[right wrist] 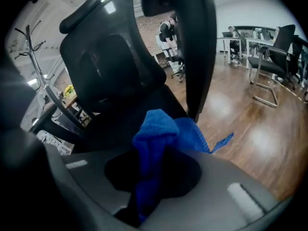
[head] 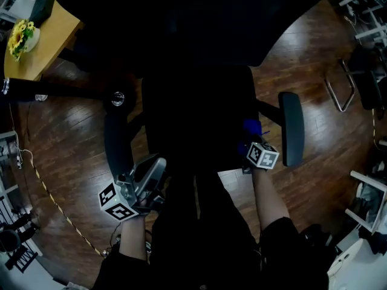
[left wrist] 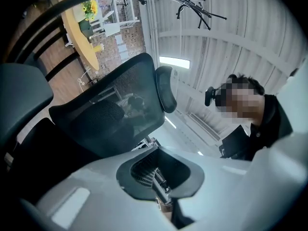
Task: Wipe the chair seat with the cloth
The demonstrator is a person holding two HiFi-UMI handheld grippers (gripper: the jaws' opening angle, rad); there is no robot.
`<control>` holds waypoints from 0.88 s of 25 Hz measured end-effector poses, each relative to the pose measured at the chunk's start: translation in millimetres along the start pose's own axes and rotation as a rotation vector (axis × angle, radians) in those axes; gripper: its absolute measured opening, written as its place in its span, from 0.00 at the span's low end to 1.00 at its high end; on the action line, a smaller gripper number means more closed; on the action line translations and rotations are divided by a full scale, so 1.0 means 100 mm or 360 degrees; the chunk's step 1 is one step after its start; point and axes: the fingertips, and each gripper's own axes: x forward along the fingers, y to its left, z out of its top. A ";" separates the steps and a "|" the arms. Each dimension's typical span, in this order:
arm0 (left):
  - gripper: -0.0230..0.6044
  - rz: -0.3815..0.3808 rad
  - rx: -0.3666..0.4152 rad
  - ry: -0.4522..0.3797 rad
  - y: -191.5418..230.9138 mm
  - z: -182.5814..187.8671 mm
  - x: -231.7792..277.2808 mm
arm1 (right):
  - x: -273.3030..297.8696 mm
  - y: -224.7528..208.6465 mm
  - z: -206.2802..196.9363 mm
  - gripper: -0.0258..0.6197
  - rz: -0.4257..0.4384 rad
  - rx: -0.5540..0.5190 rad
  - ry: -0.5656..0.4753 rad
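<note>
A black office chair fills the middle of the head view, its dark seat (head: 193,119) between two armrests (head: 115,144) (head: 292,127). My right gripper (head: 253,145) is over the seat's right front corner, shut on a blue cloth (head: 251,127). In the right gripper view the cloth (right wrist: 156,134) bunches up between the jaws of that gripper (right wrist: 154,177), with the seat (right wrist: 144,105) and backrest (right wrist: 110,57) beyond. My left gripper (head: 155,167) is held at the seat's left front, tilted upward. Its own view faces the mesh backrest (left wrist: 110,109); its jaws (left wrist: 159,177) meet with nothing between them.
A wooden table (head: 54,29) with yellow flowers (head: 21,35) stands at the back left. Other chairs (head: 347,83) are at the right on the wooden floor. A striped cord (head: 54,204) runs across the floor at the left. A person's torso (left wrist: 255,129) shows in the left gripper view.
</note>
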 end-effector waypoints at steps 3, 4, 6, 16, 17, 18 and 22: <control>0.02 0.0001 -0.0011 0.0023 0.02 -0.04 0.04 | -0.04 -0.04 0.04 0.13 -0.0024 -0.0055 -0.0008; 0.02 0.0002 -0.0013 0.0023 0.03 -0.04 0.04 | -0.03 -0.02 0.04 0.13 -0.0042 -0.0068 -0.0014; 0.03 0.0004 -0.0013 0.0015 0.03 -0.03 0.03 | -0.03 -0.01 0.05 0.13 -0.0060 -0.0072 -0.0047; 0.02 0.0073 0.0030 -0.0111 0.03 0.18 -0.19 | 0.00 1.86 -0.56 0.14 0.0644 -0.0066 0.0132; 0.02 0.0087 0.0037 -0.0131 0.03 0.22 -0.24 | 0.00 2.18 -0.73 0.14 0.0741 -0.0083 0.0199; 0.03 0.0101 0.0045 -0.0149 0.03 0.25 -0.29 | 0.01 2.47 -0.90 0.14 0.0824 -0.0101 0.0265; 0.02 0.0179 0.0063 -0.0222 0.08 0.33 -0.58 | 0.11 3.46 -1.47 0.14 0.1037 -0.0145 0.0463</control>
